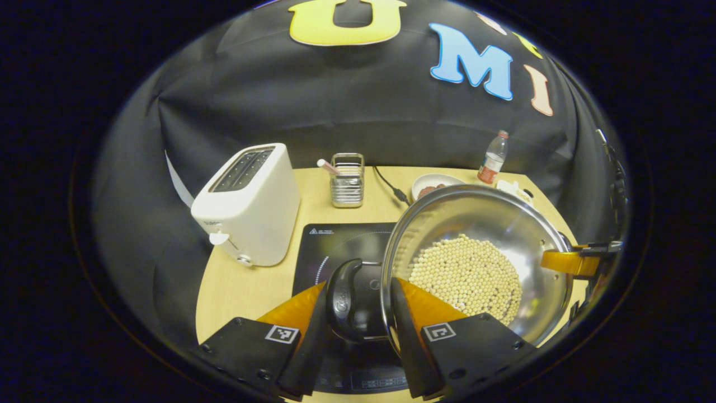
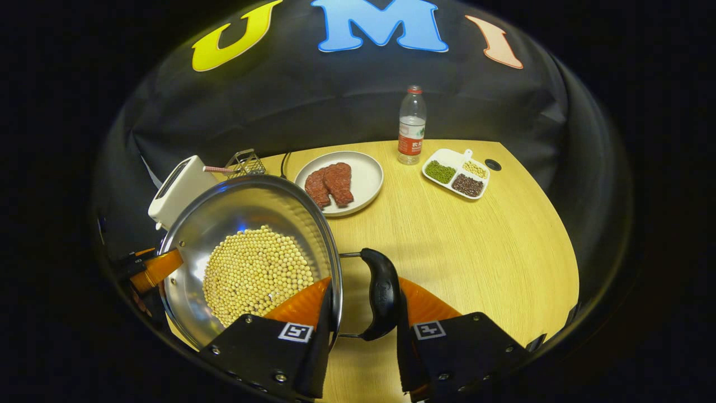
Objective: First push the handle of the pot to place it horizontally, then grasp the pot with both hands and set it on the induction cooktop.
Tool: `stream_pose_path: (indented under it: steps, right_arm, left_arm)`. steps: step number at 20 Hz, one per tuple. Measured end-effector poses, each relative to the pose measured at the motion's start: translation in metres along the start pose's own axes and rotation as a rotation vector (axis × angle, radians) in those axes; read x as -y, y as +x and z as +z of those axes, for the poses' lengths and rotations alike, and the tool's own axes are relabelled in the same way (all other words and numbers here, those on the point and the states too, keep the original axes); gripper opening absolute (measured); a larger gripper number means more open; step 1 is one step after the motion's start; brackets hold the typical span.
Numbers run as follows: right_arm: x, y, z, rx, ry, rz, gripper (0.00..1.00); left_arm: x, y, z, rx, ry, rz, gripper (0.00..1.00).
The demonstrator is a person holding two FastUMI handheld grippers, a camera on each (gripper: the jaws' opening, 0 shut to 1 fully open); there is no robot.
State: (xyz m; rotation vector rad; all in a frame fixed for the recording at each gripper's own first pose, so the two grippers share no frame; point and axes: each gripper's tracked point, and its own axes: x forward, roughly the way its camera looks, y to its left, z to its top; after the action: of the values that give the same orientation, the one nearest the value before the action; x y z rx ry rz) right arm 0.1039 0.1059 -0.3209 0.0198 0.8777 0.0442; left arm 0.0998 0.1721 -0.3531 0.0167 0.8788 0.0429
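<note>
A steel pot (image 1: 492,224) holding pale round beans (image 1: 467,274) hangs over the right part of the black induction cooktop (image 1: 335,240); whether it rests on the cooktop I cannot tell. My left gripper (image 1: 359,285) is shut on the pot's black side handle (image 1: 342,299), one finger outside it and one inside the rim. The right gripper (image 1: 587,258) clamps the far side. In the right gripper view my right gripper (image 2: 364,282) is shut on the other black handle (image 2: 383,294) and the rim of the pot (image 2: 235,212), with the left gripper (image 2: 142,268) across it.
A white toaster (image 1: 249,204) stands left of the cooktop, with a wire utensil rack (image 1: 347,179) behind. A plate (image 2: 366,179) with meat, a water bottle (image 2: 411,126) and a divided bean dish (image 2: 456,173) sit at the back right. Bare wood table (image 2: 475,252) lies right of the pot.
</note>
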Motion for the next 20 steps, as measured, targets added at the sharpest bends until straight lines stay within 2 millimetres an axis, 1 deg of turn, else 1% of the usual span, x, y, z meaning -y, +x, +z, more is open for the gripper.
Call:
stream_pose_path:
  steps: [1, 2, 3, 4, 7, 8, 9, 11, 12, 14, 15, 16, 17, 18, 19, 20]
  right_arm:
    - [-0.005, 0.002, 0.000, -0.001, -0.005, 0.002, 0.51]
    - [-0.010, 0.004, 0.001, -0.001, -0.005, 0.004, 0.51]
    - [-0.014, 0.006, 0.001, -0.004, -0.008, 0.005, 0.51]
    - [-0.018, 0.008, 0.002, -0.006, -0.012, 0.005, 0.51]
    - [-0.032, 0.015, 0.004, -0.019, -0.017, 0.011, 0.51]
    - [-0.037, 0.018, 0.004, -0.022, -0.017, 0.012, 0.51]
    - [-0.041, 0.020, 0.005, -0.024, -0.018, 0.011, 0.51]
    - [-0.051, 0.025, 0.004, -0.029, -0.017, 0.011, 0.51]
    - [-0.057, 0.028, 0.003, -0.033, -0.017, 0.012, 0.51]
    - [-0.065, 0.033, 0.002, -0.040, -0.014, 0.013, 0.51]
    - [-0.070, 0.036, 0.002, -0.043, -0.014, 0.013, 0.51]
    - [-0.074, 0.039, 0.000, -0.048, -0.011, 0.013, 0.51]
    - [-0.077, 0.042, -0.001, -0.052, -0.011, 0.013, 0.51]
    - [-0.081, 0.044, -0.002, -0.055, -0.009, 0.012, 0.51]
    - [-0.084, 0.046, -0.002, -0.059, -0.009, 0.012, 0.51]
    - [-0.085, 0.048, -0.003, -0.059, -0.008, 0.011, 0.51]
  left_arm:
    - [-0.006, 0.002, 0.001, 0.000, -0.002, 0.003, 0.66]
    - [-0.005, -0.001, 0.001, -0.002, -0.004, 0.005, 0.66]
    - [-0.009, 0.002, 0.001, -0.004, -0.006, 0.009, 0.66]
    - [-0.015, 0.006, 0.000, -0.005, -0.007, 0.013, 0.63]
    - [-0.033, 0.013, 0.003, -0.009, -0.016, 0.020, 0.63]
    - [-0.037, 0.018, 0.003, -0.011, -0.018, 0.021, 0.66]
    - [-0.042, 0.020, 0.003, -0.013, -0.019, 0.024, 0.63]
    - [-0.053, 0.021, 0.004, -0.014, -0.022, 0.030, 0.63]
    - [-0.054, 0.020, 0.003, -0.015, -0.023, 0.033, 0.63]
    - [-0.068, 0.027, 0.001, -0.019, -0.028, 0.037, 0.63]
    - [-0.074, 0.031, 0.001, -0.020, -0.030, 0.039, 0.66]
    - [-0.077, 0.033, -0.001, -0.022, -0.033, 0.041, 0.63]
    - [-0.080, 0.036, -0.002, -0.025, -0.033, 0.042, 0.63]
    - [-0.084, 0.036, -0.004, -0.027, -0.035, 0.044, 0.66]
    - [-0.087, 0.038, -0.003, -0.028, -0.038, 0.046, 0.63]
    - [-0.090, 0.041, -0.003, -0.027, -0.040, 0.047, 0.63]
